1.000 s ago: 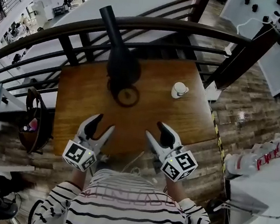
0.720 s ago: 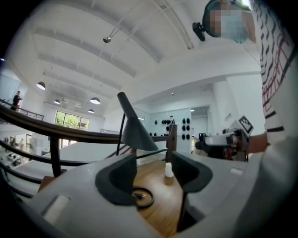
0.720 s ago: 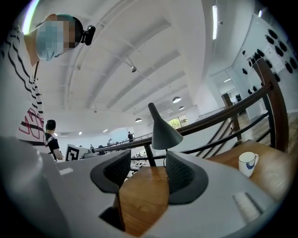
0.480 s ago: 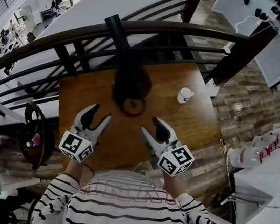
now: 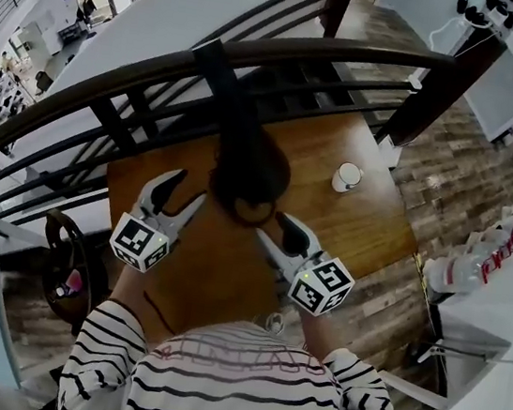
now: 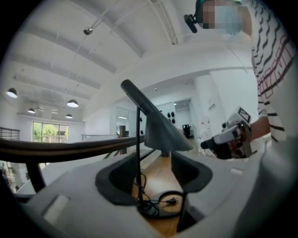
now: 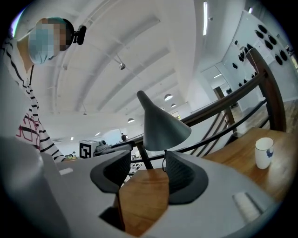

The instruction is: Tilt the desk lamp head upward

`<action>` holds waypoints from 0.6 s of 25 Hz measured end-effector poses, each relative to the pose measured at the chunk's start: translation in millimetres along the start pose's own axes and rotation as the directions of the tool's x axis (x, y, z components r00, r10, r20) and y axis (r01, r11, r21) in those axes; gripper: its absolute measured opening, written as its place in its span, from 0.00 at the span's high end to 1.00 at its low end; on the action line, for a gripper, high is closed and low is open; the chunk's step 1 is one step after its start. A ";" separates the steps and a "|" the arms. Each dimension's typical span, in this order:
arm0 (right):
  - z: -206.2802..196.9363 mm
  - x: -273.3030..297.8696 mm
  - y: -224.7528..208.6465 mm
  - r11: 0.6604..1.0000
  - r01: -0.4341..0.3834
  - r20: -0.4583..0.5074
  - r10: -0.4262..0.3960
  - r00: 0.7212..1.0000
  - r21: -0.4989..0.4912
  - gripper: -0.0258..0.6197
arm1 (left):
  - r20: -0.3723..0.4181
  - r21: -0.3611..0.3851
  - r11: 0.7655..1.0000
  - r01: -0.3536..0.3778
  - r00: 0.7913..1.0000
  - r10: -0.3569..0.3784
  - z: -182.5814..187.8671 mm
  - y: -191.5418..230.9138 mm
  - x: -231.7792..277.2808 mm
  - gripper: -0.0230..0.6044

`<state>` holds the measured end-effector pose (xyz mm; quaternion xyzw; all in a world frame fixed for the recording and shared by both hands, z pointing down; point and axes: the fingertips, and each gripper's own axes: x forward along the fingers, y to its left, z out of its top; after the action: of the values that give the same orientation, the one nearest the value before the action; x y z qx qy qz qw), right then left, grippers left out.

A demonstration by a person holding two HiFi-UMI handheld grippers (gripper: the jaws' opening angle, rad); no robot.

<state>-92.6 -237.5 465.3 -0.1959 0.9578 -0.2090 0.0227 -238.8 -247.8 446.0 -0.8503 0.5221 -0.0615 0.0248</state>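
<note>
A person in a striped shirt (image 5: 232, 376) holds two grippers level over a wooden table (image 5: 369, 215), one on each side of a dark desk lamp (image 5: 248, 165). The left gripper (image 5: 188, 190) is released: its jaws stand wide apart with nothing pressed between them. In the left gripper view the lamp's thin stem (image 6: 138, 139) and a coil of black cord (image 6: 158, 204) with its plug show through the gap, both lying ahead of the jaws and untouched. The right gripper (image 5: 272, 227) is likewise released. Its own view shows only bare tabletop between the pads (image 7: 184, 174), and the lamp head (image 7: 160, 128) rises just ahead of them and slightly above.

The cone-shaped lamp head hangs with its mouth facing down toward the table. It sits ahead of both grippers, to the right of the left one and to the left of the right one, and neither touches it. The round lamp base (image 5: 254, 210) rests on the table between the two sets of fingertips. A white cup (image 5: 347, 177) stands farther along the table, ahead of the right gripper and off to its right, well apart from the lamp. A dark railing (image 5: 112, 84) curves beyond the table's far edge
</note>
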 end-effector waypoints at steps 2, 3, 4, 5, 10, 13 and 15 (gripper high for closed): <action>1.5 11.7 -2.3 1.000 0.005 0.000 -0.005 1.000 0.013 0.61 | -0.003 0.011 0.999 0.034 0.999 -0.034 -6.3 11.6 12.0 0.61; 1.9 16.3 -3.5 1.000 0.005 0.002 -0.005 1.000 0.019 0.62 | -0.005 0.014 0.999 0.048 0.999 -0.048 -10.3 16.6 18.6 0.61; 2.2 20.6 -4.7 1.000 0.003 0.004 -0.004 1.000 0.023 0.61 | -0.008 0.016 0.998 0.060 0.998 -0.060 -14.6 21.5 25.3 0.61; 2.7 24.5 -5.8 1.000 0.002 0.006 -0.002 1.000 0.026 0.61 | -0.011 0.016 0.997 0.070 0.998 -0.070 -19.0 26.6 32.0 0.61; 4.9 30.3 -11.4 0.998 0.005 0.031 -0.007 1.000 0.058 0.64 | -0.030 -0.001 0.994 0.111 0.993 -0.111 -43.1 44.2 64.8 0.61; 5.0 34.8 -14.6 0.998 0.002 0.047 -0.005 0.999 0.064 0.65 | -0.044 0.002 0.990 0.140 0.989 -0.139 -57.5 52.1 82.9 0.61; 5.8 37.1 -16.5 0.998 0.009 0.051 -0.013 0.999 0.069 0.64 | -0.055 0.005 0.988 0.152 0.987 -0.151 -64.3 56.3 95.7 0.60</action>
<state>-120.0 -267.9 468.3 -0.2056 0.9481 -0.2366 0.0530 -254.3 -357.1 511.2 -0.8854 0.4561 -0.0887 0.0099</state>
